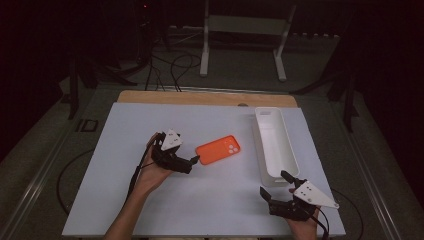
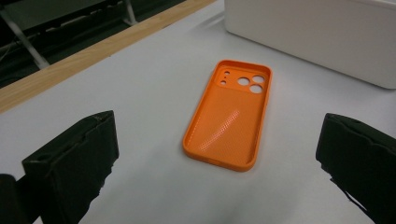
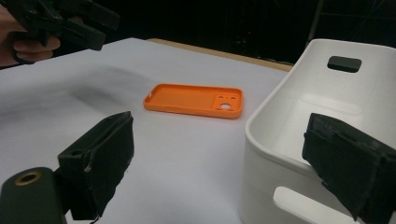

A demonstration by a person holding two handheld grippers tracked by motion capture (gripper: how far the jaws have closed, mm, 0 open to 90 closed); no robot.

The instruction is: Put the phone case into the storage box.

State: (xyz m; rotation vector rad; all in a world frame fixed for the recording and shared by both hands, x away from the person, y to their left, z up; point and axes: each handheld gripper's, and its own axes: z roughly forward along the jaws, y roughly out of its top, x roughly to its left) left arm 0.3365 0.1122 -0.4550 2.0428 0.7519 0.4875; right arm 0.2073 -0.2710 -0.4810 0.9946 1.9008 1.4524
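Note:
An orange phone case (image 1: 218,149) lies hollow side up on the white table top (image 1: 150,200), its camera holes toward the right. My left gripper (image 1: 192,162) is open just left of the case's near end, jaws wide apart either side of the case (image 2: 229,114) in the left gripper view. A long white bin (image 1: 275,145) stands empty at the right. My right gripper (image 1: 274,186) is open at the bin's near end, with nothing between its jaws. In the right gripper view the case (image 3: 196,100) lies ahead and the bin (image 3: 299,121) sits to the right.
A wooden strip (image 1: 205,98) runs along the table's far edge. Beyond it are cables and a white metal stand (image 1: 242,30) on a dark floor. Bare table surface stretches to the left of and in front of the case.

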